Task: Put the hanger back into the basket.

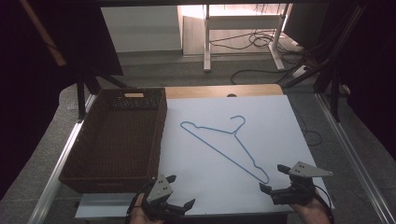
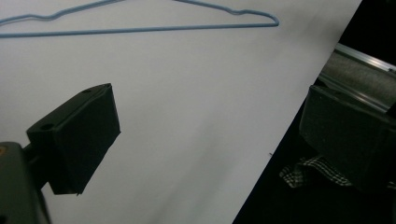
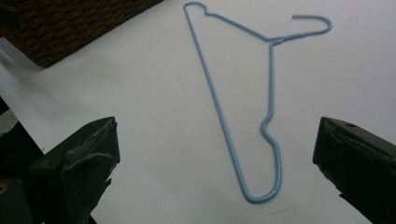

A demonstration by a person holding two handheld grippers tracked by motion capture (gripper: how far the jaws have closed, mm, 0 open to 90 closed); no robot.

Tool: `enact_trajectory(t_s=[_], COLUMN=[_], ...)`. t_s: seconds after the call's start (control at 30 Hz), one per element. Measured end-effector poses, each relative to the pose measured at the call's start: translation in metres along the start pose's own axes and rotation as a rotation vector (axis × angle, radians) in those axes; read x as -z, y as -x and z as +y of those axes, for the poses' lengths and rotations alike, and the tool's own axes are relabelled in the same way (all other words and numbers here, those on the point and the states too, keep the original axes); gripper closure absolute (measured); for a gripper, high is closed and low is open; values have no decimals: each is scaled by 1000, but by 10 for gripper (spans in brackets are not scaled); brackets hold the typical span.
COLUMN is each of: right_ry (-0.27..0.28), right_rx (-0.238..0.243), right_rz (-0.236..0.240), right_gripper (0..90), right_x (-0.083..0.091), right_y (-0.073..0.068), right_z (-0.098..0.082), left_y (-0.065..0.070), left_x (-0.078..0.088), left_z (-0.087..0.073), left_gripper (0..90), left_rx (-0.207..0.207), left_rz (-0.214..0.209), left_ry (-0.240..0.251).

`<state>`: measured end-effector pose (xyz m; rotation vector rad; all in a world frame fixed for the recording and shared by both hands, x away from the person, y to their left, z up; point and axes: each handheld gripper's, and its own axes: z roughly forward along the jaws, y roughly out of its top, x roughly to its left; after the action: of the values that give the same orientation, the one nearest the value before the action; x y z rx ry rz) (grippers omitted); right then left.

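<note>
A brown wicker basket (image 1: 116, 140) sits at the left of my white surface (image 1: 280, 135). My left gripper (image 1: 180, 193) gapes wide, empty. The blue wire hanger (image 1: 224, 142) lies flat mid-surface. My right gripper (image 1: 273, 178) hovers spread, empty, near its lower end.

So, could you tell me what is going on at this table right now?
A person holds a two-jaw gripper in each hand at the near edge of a white table. The left gripper and the right gripper are both open and hold nothing. A blue wire hanger lies flat on the table, its near end close to the right gripper. A brown woven basket sits on the left side and looks empty. Nothing is being handled yet.
</note>
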<state>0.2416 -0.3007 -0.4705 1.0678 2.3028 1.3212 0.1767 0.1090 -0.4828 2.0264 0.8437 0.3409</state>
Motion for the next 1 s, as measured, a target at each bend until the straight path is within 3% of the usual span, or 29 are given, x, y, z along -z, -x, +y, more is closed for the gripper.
enact_trajectory(t_s=[0.17, 0.47, 0.77, 1.0], right_ry=[-13, -39, -111, -129], right_rx=[-10, -38, -46, -104], right_rz=[3, 13, -24, -12], right_gripper=[13, 14, 28, 2], right_x=[-2, -4, -10, -10], right_y=[0, 0, 0, 2], right_z=[0, 0, -1, 9], left_y=[-1, -6, -6, -8], left_x=[0, 2, 1, 6], left_z=[-1, -2, -2, -3], left_gripper=[43, 40, 40, 41], left_rx=[-12, 6, -3, 14], left_rz=[7, -7, 6, 19], left_ry=[2, 12, -8, -6])
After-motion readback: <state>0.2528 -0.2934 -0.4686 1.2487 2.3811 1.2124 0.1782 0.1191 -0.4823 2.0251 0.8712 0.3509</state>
